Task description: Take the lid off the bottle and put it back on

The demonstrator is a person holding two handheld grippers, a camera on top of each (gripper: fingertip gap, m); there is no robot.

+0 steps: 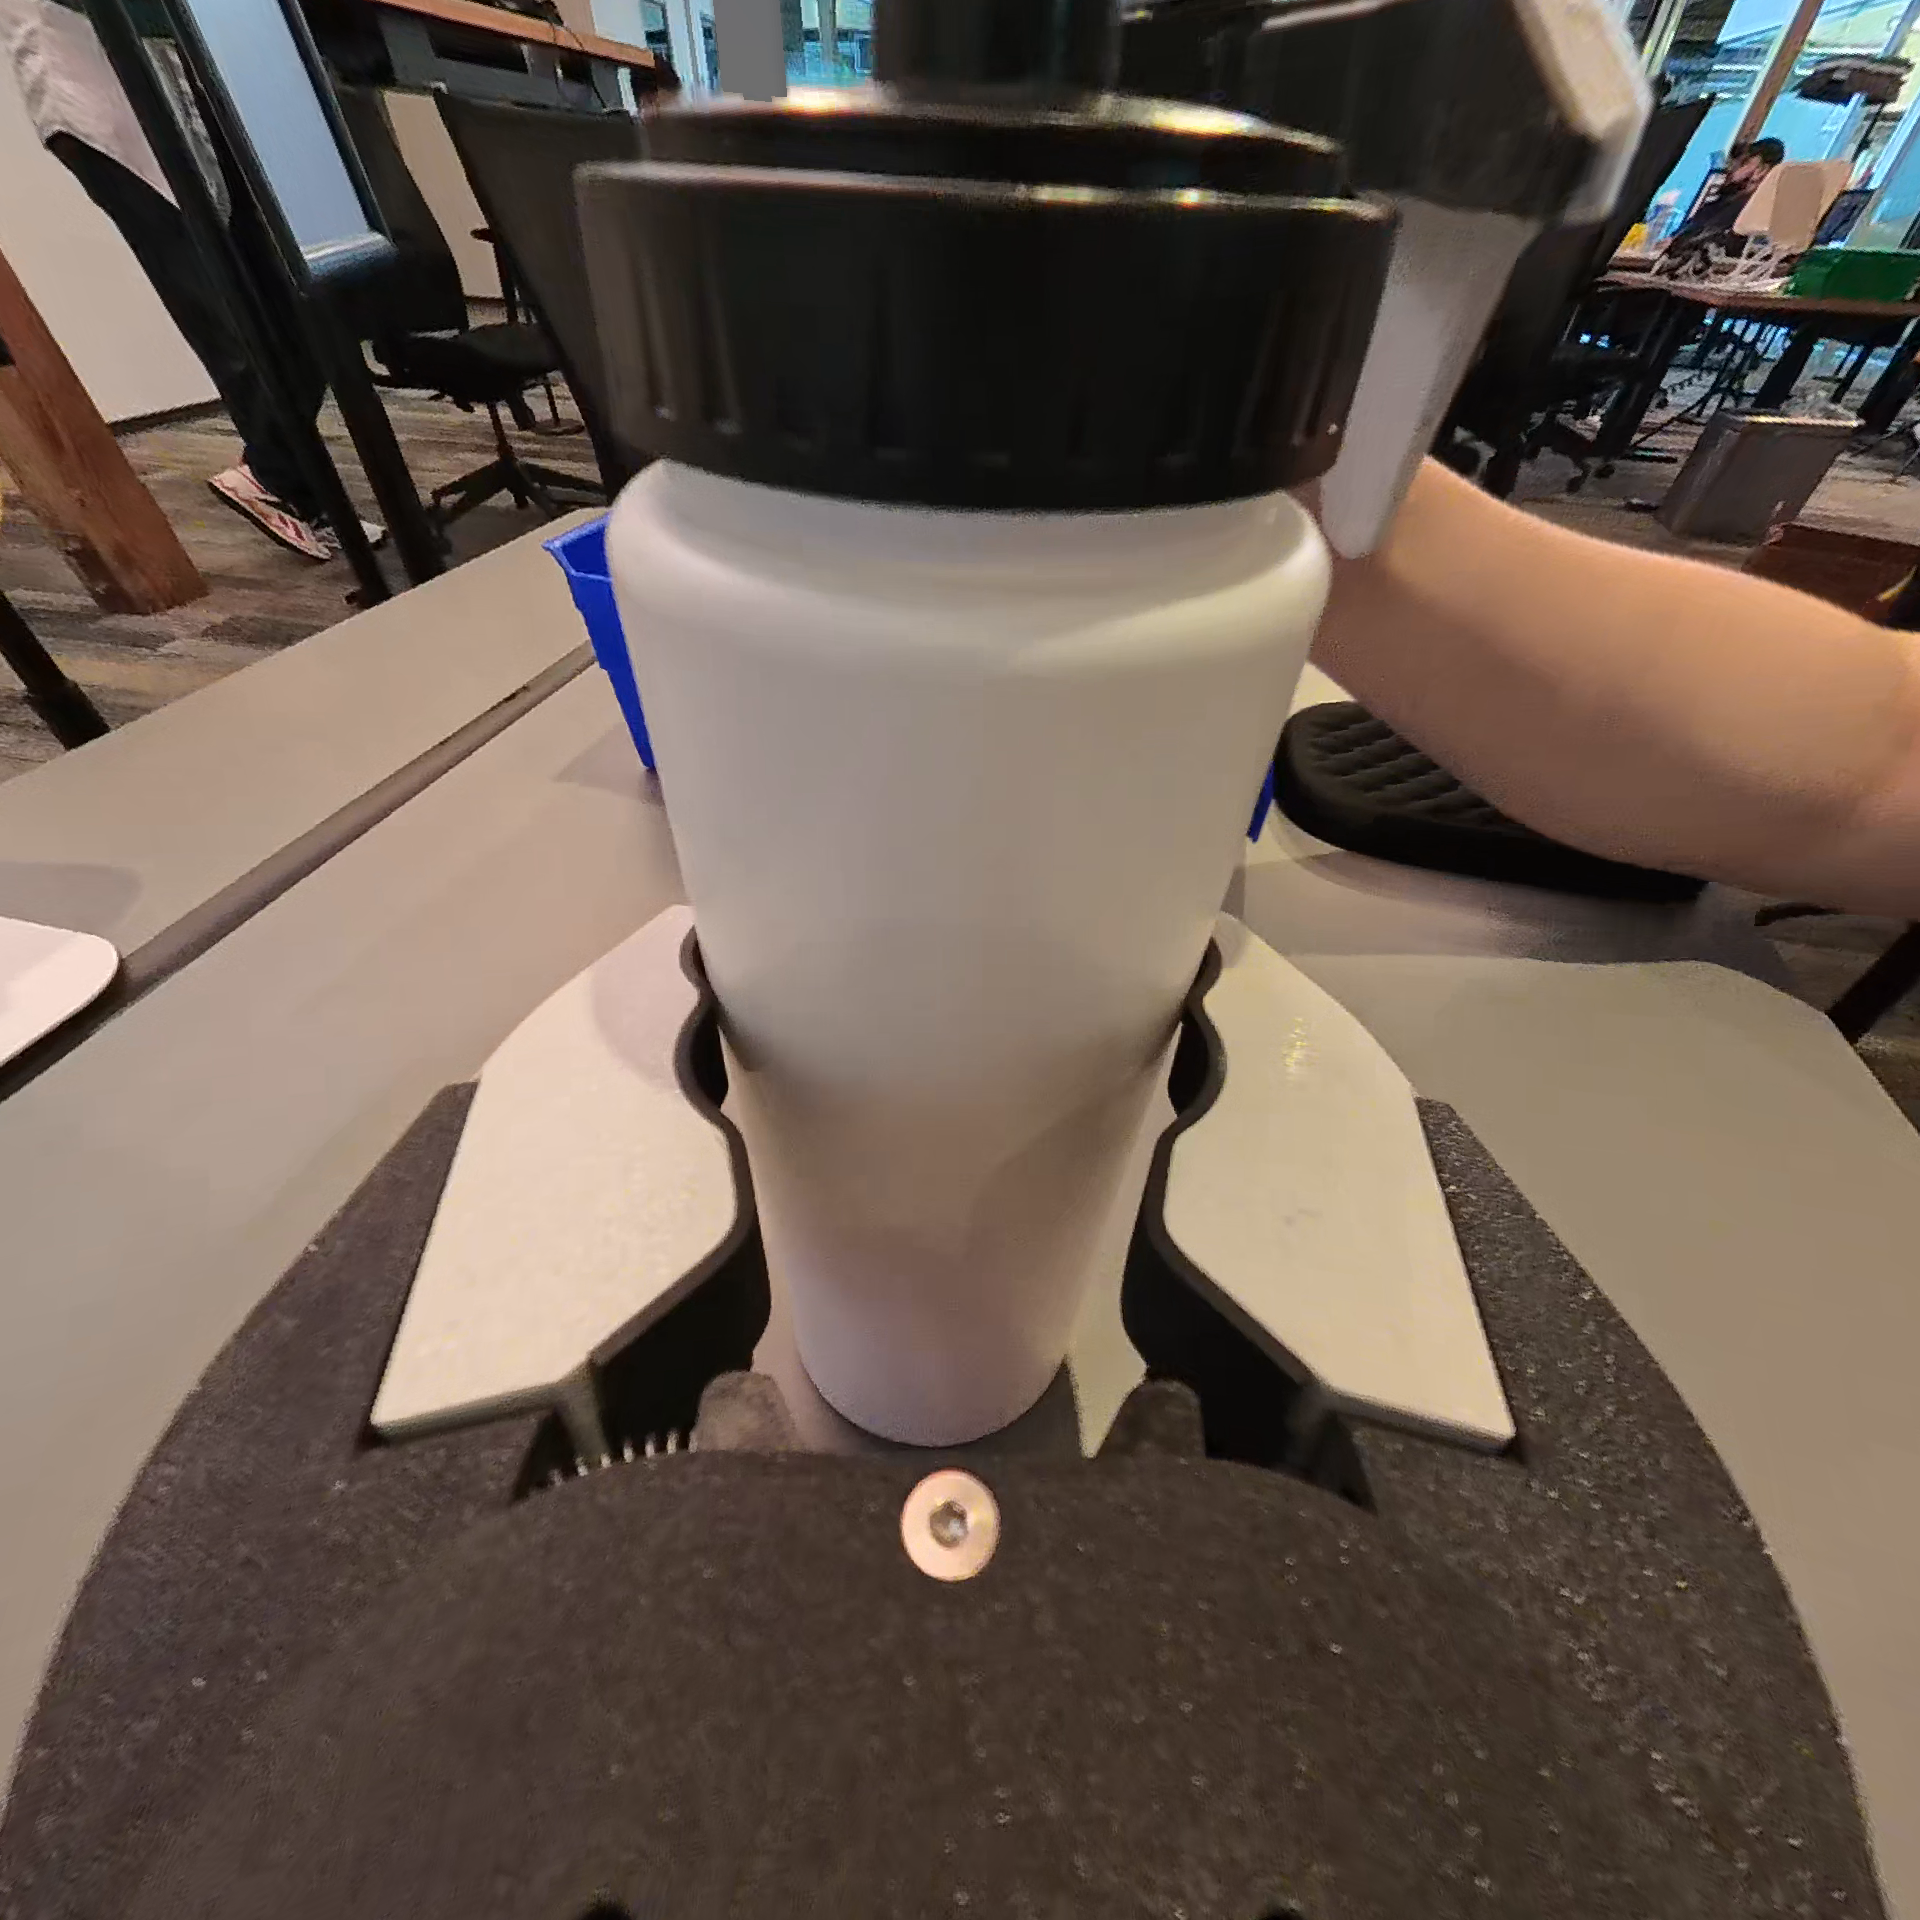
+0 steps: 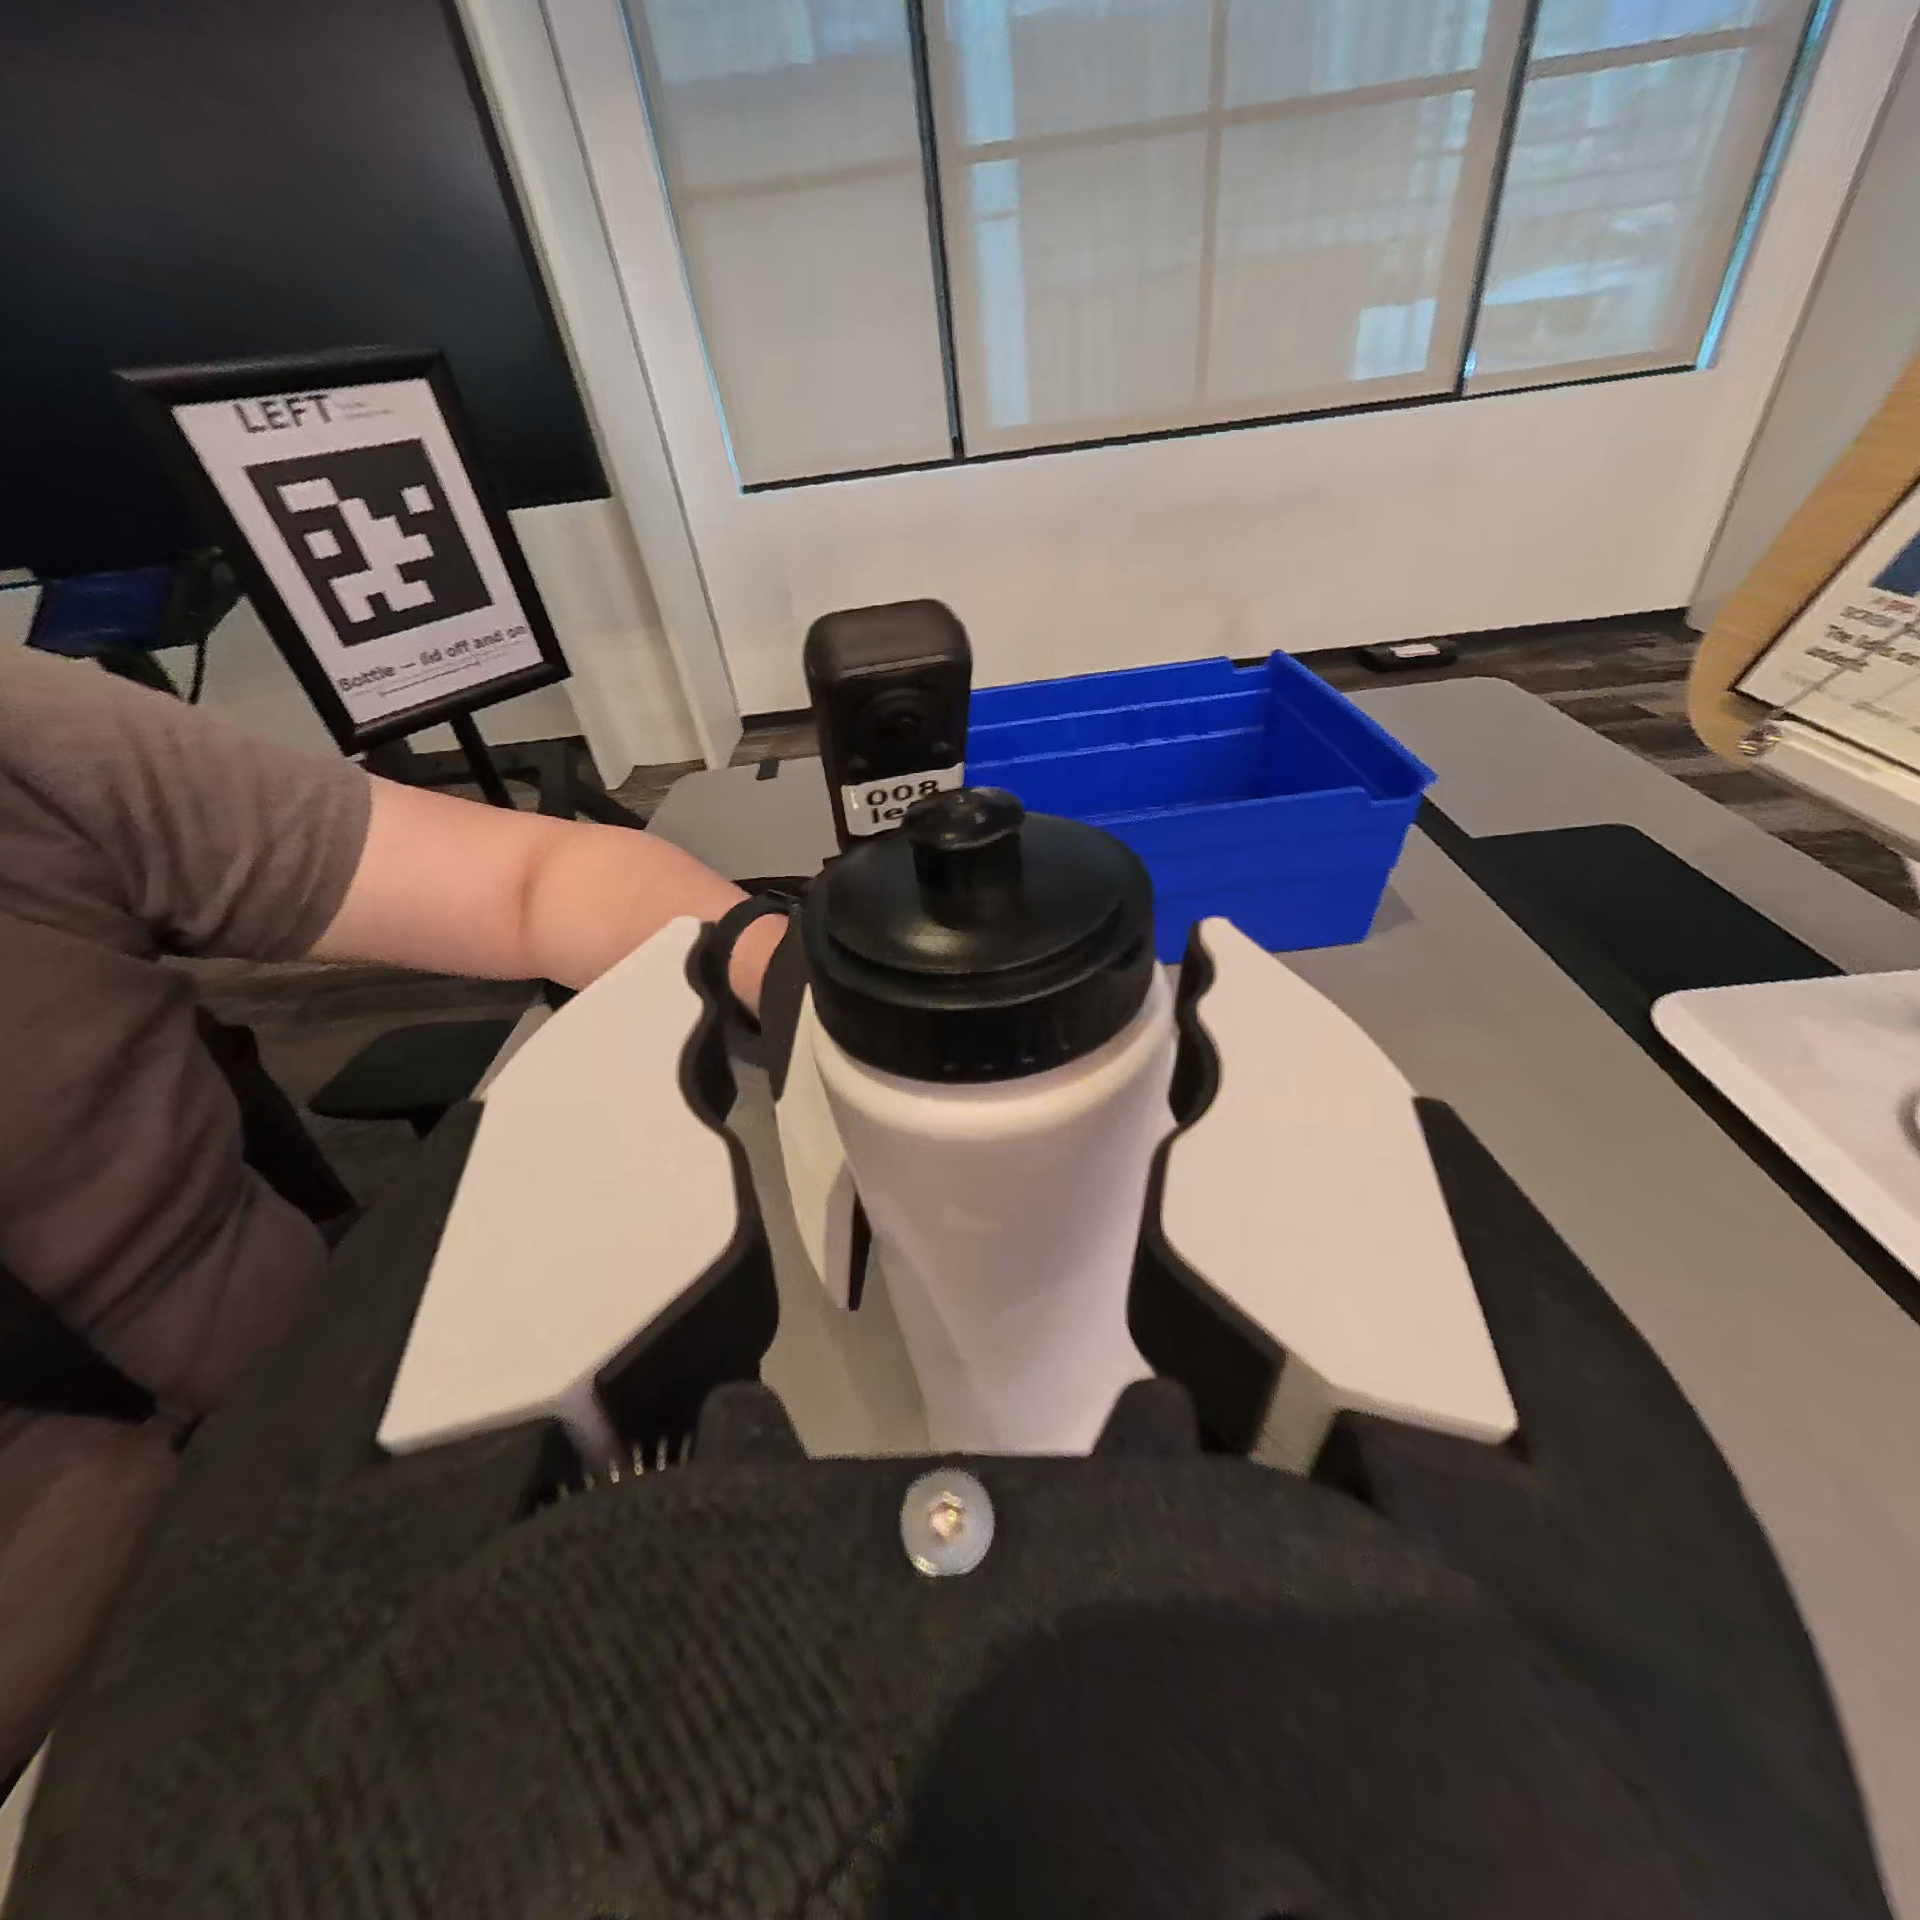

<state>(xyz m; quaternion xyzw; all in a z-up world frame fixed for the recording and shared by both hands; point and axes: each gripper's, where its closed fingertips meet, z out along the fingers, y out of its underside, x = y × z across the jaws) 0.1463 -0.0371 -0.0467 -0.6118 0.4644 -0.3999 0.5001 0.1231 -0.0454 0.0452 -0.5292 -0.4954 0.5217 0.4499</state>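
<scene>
My left gripper (image 1: pixel 951 1023) clamps the bottle (image 1: pixel 966 831); my right gripper (image 2: pixel 945 1013) sits open around the lid (image 2: pixel 977 935), seemingly not pinching. Next I close and twist.

Lid (image 2: pixel 977 956) atop bottle (image 2: pixel 987 1226), bin (image 2: pixel 1226 821) behind

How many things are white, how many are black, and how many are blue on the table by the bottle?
White: 1, the bottle
Black: 2, the lid and the small camera behind it
Blue: 1, the bin
Total: 4
</scene>
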